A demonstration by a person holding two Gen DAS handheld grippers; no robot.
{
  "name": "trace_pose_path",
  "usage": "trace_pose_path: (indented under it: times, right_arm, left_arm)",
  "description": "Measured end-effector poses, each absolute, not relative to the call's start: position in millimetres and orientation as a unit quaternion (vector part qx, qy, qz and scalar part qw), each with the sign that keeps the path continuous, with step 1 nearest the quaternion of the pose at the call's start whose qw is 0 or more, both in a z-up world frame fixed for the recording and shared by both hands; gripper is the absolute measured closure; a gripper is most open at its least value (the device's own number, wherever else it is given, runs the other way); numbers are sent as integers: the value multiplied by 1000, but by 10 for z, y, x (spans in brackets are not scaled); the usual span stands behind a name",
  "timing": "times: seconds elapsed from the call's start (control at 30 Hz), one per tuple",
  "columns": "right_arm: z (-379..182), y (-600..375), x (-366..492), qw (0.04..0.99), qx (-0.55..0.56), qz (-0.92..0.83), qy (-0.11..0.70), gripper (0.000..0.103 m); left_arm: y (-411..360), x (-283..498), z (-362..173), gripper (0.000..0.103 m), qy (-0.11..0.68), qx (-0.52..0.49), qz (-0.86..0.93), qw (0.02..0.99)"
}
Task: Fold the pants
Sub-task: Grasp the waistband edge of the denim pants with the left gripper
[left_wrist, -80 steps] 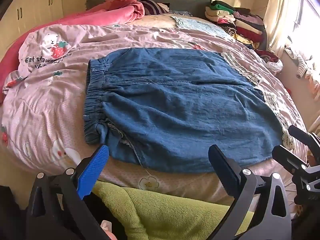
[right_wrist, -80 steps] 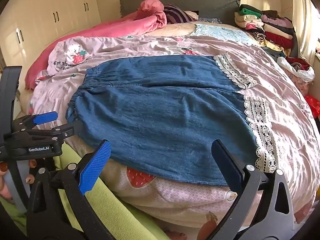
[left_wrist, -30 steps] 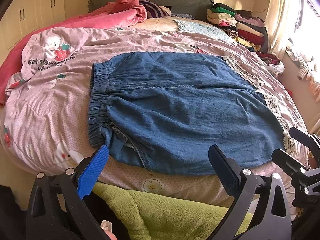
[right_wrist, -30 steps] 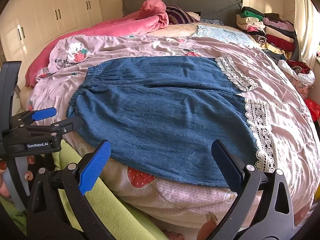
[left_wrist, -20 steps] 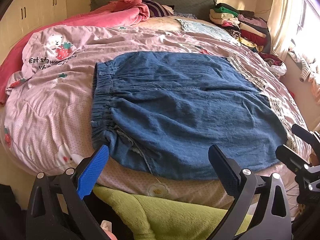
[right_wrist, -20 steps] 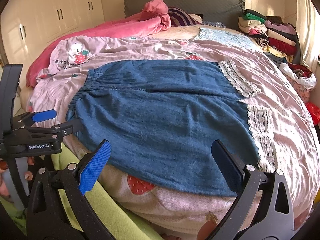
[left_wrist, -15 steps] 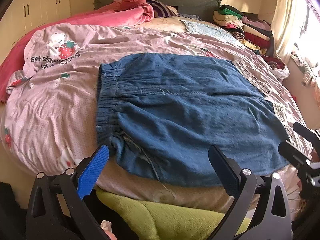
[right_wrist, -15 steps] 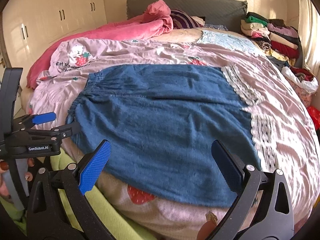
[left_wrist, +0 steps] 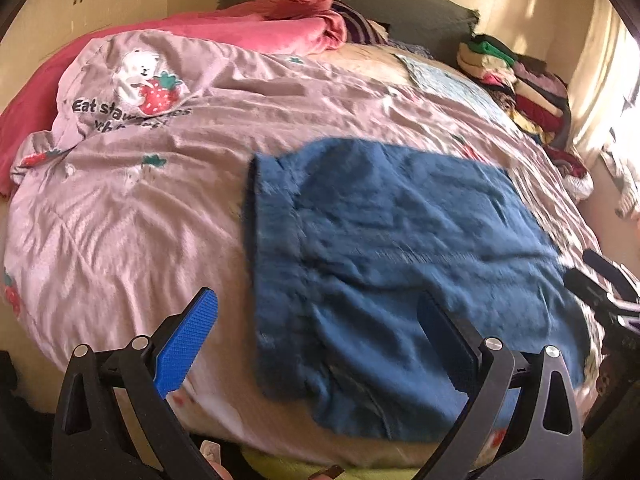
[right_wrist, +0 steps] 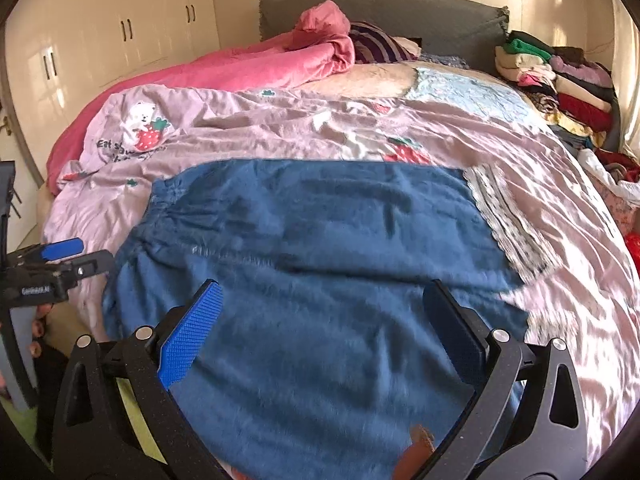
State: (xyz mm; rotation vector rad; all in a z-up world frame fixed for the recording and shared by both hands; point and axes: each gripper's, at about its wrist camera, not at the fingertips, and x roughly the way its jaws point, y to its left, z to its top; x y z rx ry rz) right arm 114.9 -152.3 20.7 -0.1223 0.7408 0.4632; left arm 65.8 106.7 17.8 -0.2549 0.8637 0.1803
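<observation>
Blue denim pants (left_wrist: 400, 248) lie flat on the pink quilt (left_wrist: 132, 208), folded lengthwise, elastic waistband to the left, lace-trimmed hems to the right (right_wrist: 504, 216). My left gripper (left_wrist: 316, 320) is open and empty, above the near waistband corner. My right gripper (right_wrist: 320, 312) is open and empty, above the near leg of the pants (right_wrist: 320, 280). The left gripper also shows at the left edge of the right wrist view (right_wrist: 60, 260). The right gripper shows at the right edge of the left wrist view (left_wrist: 600, 284).
A rumpled pink blanket (right_wrist: 240, 68) and a striped pillow (right_wrist: 376, 46) lie at the head of the bed. A stack of folded clothes (right_wrist: 560, 80) stands at the far right. White wardrobes (right_wrist: 100, 40) are at the left. A green cover (right_wrist: 136, 416) hangs at the near bed edge.
Both grippers have moved forward and over the bed, toward the near edge of the pants; the views are now blurred by motion. The pants have not moved.
</observation>
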Motion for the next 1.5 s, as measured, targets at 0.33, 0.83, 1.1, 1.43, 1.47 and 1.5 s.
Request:
trace_pose_path:
  times: [0.33,0.83,1.1,1.43,1.47,1.5]
  right_arm:
    - [273,-1217,1699,890,-66,270,362,8]
    - [80,-539,2462,860,-150,305,380,8]
    - [-184,-214,2715,840,-227,301,390,8]
    - [-363,82,2851,815,-291,319,385,8]
    - [-383,109,2852,812,-301,320,384,8]
    - [-397,131,2857,810,-308,322,382,8]
  left_arm:
    - [1440,1200,192,4,414,-128,96,896]
    - [1844,1988,-203,4,474,-91,89,871]
    - [1925,1991,-339,11,444,-105,58,888]
    - [1643,1788,-115,84,395,-75,10,915]
    - [1645,1762,-67,85,391,-74,8,918]
    - [1639,1743,-25,85,387,-72,5,919]
